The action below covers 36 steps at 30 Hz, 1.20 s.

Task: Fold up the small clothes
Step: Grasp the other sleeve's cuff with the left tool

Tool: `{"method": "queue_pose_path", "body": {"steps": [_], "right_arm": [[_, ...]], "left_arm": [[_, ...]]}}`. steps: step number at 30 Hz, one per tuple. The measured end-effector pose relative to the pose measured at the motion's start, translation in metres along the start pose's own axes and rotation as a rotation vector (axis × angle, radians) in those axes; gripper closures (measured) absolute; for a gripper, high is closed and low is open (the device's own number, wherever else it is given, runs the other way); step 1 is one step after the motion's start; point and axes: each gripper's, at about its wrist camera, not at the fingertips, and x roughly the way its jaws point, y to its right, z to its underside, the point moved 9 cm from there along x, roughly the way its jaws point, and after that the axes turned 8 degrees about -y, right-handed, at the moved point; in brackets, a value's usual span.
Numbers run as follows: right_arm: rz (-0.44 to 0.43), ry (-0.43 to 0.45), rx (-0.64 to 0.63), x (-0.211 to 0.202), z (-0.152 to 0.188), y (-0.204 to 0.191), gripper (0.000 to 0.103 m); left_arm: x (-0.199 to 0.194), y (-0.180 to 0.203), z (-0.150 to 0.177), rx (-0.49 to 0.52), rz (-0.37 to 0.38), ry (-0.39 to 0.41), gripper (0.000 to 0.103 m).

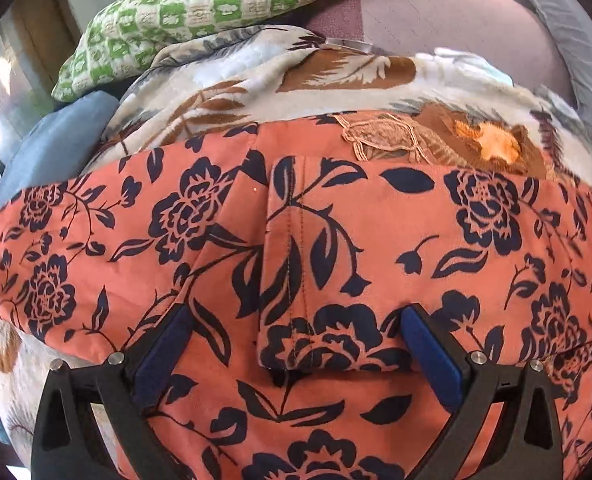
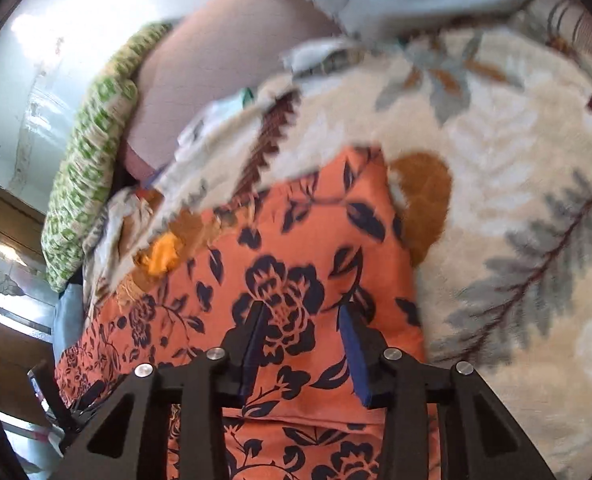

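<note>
Lying flat on the leaf-print blanket, the orange floral garment runs crosswise under both grippers — left gripper spread wide over its folded flap, right gripper apart, nothing clamped, nearer its side edge.

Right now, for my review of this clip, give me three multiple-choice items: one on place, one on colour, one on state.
1. The orange cotton garment with dark navy flowers lies on:
A a cream fleece blanket with leaf print
B a bare wooden floor
C a glass table

2. The checked pillow behind it is:
A red and black
B green and cream
C plain blue

3. The left gripper is:
A shut on the garment
B open above it
C out of view

A: blanket shows around the garment. B: green squares. B: its fingers stand apart, nothing pinched.
</note>
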Motion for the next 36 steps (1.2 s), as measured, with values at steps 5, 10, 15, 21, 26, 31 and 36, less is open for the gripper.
{"method": "queue_pose_path", "body": {"steps": [5, 10, 15, 21, 26, 31, 36], "right_arm": [[0.065, 0.062, -0.082, -0.010, -0.001, -0.020, 0.070], [0.014, 0.077, -0.212, -0.014, 0.018, -0.062, 0.068], [-0.035, 0.084, -0.306, -0.019, 0.040, -0.094, 0.068], [-0.084, 0.078, -0.352, -0.025, 0.066, -0.112, 0.067], [-0.086, 0.055, -0.378, -0.018, 0.076, -0.121, 0.067], [-0.087, 0.050, -0.398, -0.017, 0.079, -0.125, 0.067], [-0.098, 0.041, -0.371, -0.015, 0.074, -0.119, 0.067]], "left_arm": [[-0.015, -0.010, -0.002, -0.018, -0.014, 0.033, 0.000], [-0.058, -0.035, 0.005, -0.101, 0.018, 0.113, 0.000], [-0.102, -0.102, 0.028, -0.255, -0.010, 0.181, 0.000], [-0.120, -0.230, 0.080, -0.470, -0.079, 0.152, 0.000], [-0.123, -0.340, 0.103, -0.692, -0.142, 0.173, 0.000], [-0.095, -0.426, 0.109, -0.883, -0.109, 0.100, 0.000], [-0.076, -0.467, 0.096, -0.989, -0.066, 0.075, 0.000]]}}
